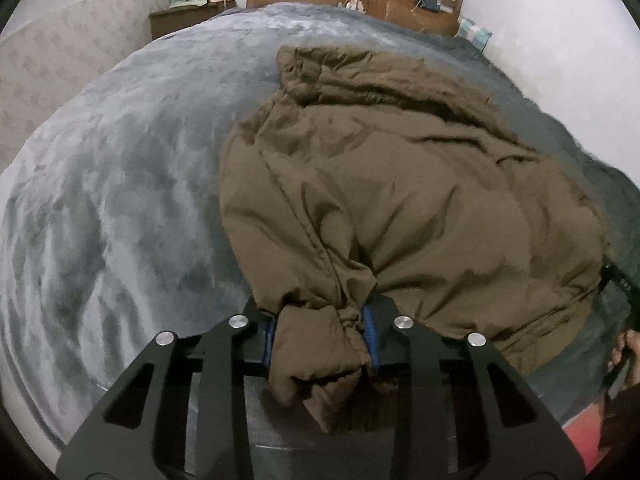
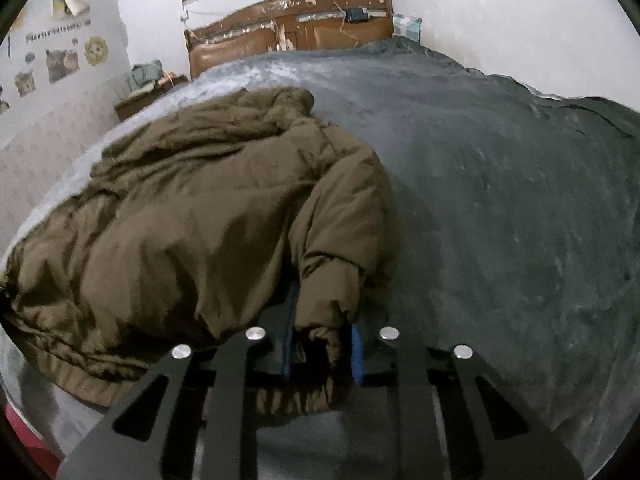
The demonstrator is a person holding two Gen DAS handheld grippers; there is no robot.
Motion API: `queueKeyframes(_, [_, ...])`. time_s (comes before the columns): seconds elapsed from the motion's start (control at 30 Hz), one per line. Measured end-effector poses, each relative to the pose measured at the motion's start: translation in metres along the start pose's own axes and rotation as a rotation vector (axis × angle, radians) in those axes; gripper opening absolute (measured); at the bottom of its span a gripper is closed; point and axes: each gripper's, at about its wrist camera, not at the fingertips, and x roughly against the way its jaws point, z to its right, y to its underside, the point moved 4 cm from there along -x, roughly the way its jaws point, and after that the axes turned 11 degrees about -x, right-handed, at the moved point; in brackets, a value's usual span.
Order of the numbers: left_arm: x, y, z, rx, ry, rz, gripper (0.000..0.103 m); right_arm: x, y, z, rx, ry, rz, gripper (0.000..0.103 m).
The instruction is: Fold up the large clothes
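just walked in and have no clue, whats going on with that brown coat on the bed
A person is folding a large brown puffer jacket on a bed with a grey blanket, using a handheld gripper in each hand. The left gripper is shut on one corner of the jacket nearest the camera, and the right gripper is shut on another. The rest of the jacket lies rumpled on the blanket toward the wooden headboard.
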Motion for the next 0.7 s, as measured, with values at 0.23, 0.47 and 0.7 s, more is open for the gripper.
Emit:
queueKeyframes(0.23, [0.023,-0.036,0.005,-0.062,0.016,0.079,0.029,0.01,-0.027,-0.012,0.019,-0.054,0.04,0.019])
queueKeyframes(0.47, [0.03,-0.073,0.012,-0.109,0.014,0.133,0.028,0.01,-0.052,-0.031,0.047,-0.093,0.08,0.019])
queueKeyframes(0.7, [0.038,-0.109,0.015,-0.119,0.01,0.177,0.028,0.01,-0.082,-0.047,0.07,-0.116,0.116,0.019])
